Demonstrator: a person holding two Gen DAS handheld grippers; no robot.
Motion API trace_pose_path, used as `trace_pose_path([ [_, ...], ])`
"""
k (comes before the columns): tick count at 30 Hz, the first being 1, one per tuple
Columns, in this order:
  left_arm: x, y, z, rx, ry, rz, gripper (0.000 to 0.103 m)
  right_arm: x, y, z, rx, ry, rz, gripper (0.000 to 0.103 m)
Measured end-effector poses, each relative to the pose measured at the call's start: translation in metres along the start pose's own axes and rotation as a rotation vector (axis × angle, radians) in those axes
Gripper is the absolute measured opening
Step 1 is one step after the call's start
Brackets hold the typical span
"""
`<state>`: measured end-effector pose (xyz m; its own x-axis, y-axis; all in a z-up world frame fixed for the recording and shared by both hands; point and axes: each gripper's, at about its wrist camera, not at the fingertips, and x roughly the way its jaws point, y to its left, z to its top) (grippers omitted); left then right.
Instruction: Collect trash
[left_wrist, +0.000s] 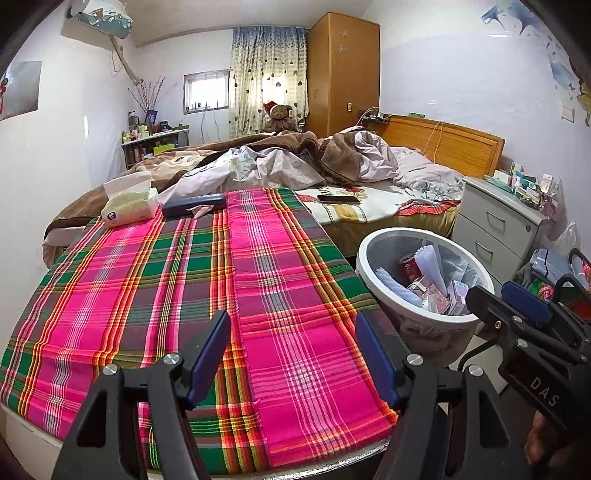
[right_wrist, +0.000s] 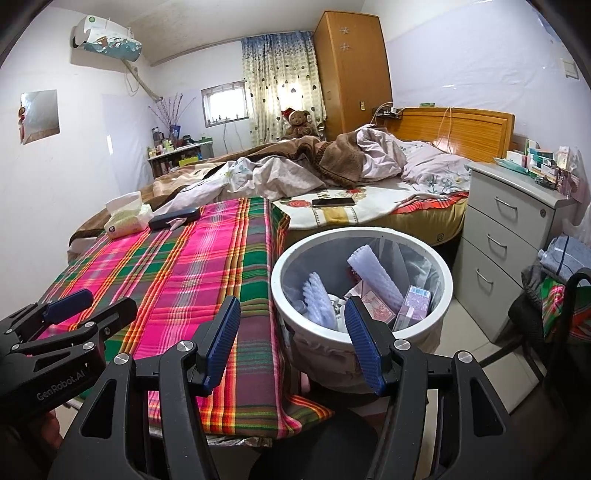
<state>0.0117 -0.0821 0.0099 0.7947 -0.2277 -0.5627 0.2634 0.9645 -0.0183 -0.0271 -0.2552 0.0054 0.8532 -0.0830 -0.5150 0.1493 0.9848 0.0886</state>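
Note:
A white trash bin (right_wrist: 448, 284) lined with a clear bag stands on the floor to the right of the table. It holds white foam sleeves (right_wrist: 375, 273), small pink boxes (right_wrist: 415, 306) and a red can (left_wrist: 408, 266). My left gripper (left_wrist: 295, 350) hovers open over the plaid tablecloth (left_wrist: 166, 280) with nothing between its fingers. My right gripper (right_wrist: 291, 325) is open and empty too, at the table's right edge just before the bin's near rim. Each gripper shows in the other's view: the right gripper (left_wrist: 495, 295) beside the bin, the left gripper (right_wrist: 107, 301) over the cloth.
At the table's far end lie a tissue pack (left_wrist: 129, 210) and a dark case (left_wrist: 194, 204) with a pale scrap (left_wrist: 202, 211) against it. Behind are an unmade bed (left_wrist: 280, 162) with a phone (left_wrist: 338, 199), a grey drawer unit (right_wrist: 506, 236) and bags (right_wrist: 557, 295) on the right.

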Motion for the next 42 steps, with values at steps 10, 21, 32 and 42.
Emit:
trace_pose_path([
  [10,0.0002,0.0011,-0.0007,-0.006,0.0,0.0,0.071,0.0007,0.0029,0.0001,-0.002,0.005,0.004,0.06],
  [21,0.0009,0.002,0.0003,-0.004,0.0,-0.001,0.071,0.0009,0.0027,0.0005,-0.002,0.005,0.005,0.06],
  [32,0.0006,0.0025,-0.0001,-0.004,0.002,-0.004,0.071,0.0005,0.0051,0.0003,-0.002,0.007,0.007,0.06],
  [42,0.0006,0.0006,0.0009,-0.003,0.003,-0.002,0.071,-0.001,0.0068,0.0002,0.0,0.005,0.012,0.06],
])
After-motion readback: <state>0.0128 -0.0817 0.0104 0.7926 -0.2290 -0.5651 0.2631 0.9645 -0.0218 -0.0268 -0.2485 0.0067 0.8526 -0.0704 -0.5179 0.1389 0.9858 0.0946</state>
